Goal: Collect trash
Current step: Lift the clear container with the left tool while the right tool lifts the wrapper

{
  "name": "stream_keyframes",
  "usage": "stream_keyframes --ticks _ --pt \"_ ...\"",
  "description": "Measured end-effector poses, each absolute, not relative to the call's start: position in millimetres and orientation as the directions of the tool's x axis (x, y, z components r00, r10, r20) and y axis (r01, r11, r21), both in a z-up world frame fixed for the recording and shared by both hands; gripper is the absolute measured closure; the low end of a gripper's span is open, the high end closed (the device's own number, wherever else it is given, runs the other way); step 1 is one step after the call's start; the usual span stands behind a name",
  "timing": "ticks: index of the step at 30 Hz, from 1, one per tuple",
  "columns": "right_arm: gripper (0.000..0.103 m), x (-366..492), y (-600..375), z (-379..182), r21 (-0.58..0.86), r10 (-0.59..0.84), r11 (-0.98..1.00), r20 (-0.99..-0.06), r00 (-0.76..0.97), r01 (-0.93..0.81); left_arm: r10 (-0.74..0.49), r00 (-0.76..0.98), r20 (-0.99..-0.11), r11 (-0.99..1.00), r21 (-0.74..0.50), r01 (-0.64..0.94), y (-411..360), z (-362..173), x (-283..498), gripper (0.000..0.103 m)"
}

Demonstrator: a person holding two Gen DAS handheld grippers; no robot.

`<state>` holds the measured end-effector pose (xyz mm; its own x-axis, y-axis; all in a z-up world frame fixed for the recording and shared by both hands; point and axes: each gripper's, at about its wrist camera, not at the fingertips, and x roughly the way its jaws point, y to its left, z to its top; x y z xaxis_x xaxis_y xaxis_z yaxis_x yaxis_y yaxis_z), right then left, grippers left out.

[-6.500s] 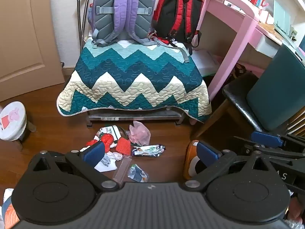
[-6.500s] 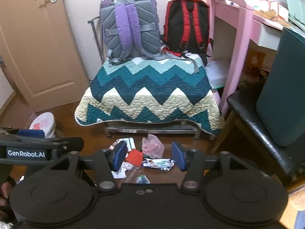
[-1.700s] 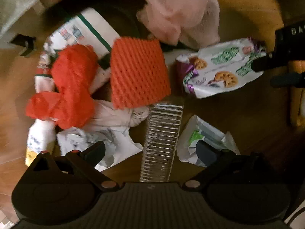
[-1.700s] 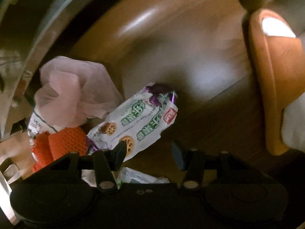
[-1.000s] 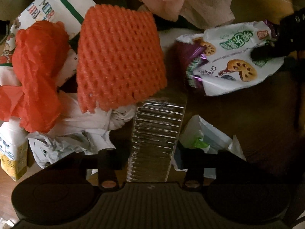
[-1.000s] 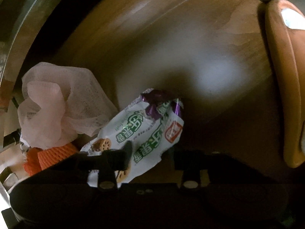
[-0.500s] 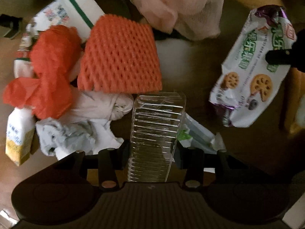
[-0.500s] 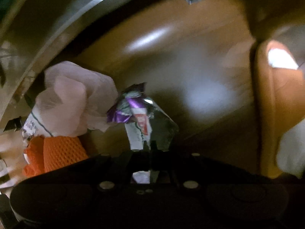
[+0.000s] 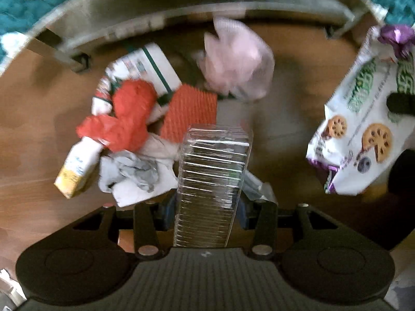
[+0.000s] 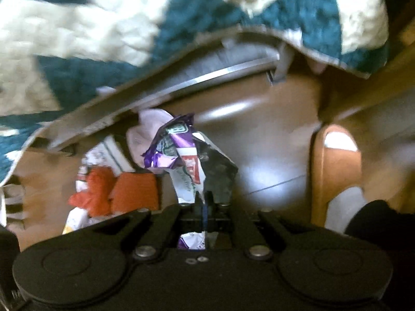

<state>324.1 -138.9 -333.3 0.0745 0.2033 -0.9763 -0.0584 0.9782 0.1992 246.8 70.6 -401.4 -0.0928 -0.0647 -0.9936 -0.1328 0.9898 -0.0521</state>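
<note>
Both wrist cameras facing down, close above floor litter [image 9: 135, 119], sharing orange mesh [image 10: 135, 191]

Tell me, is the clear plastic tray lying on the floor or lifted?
Lifted: the left gripper is shut on the clear plastic tray.

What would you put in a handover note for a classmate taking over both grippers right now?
Left gripper: shut on the clear plastic tray, lifted off the floor.
Right gripper: shut on the biscuit wrapper, also lifted.
Done: two pieces picked up.
Left on the wooden floor: pink bag, orange foam net, red plastic, small carton, crumpled paper. No bin is in view.
</note>
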Motion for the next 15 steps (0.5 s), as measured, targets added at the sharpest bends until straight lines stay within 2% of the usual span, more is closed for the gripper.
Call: stream_keyframes --ticks 7,15 --pt "0.102 293.2 -143.6 -231.1 0.235 0.269 0.957 -0.938 0.22 -0.168 -0.076 0.128 -0.989 0.979 -0.098 -0.178 71.9 -295.6 243.7 0.058" --pt "0.102 253.6 -168.3 -93.5 0.198 0.317 0.935 -0.838 0.444 -0.294 -0.1 0.392 -0.914 0.978 -0.162 -0.128 48.4 -162.2 234.3 0.058"
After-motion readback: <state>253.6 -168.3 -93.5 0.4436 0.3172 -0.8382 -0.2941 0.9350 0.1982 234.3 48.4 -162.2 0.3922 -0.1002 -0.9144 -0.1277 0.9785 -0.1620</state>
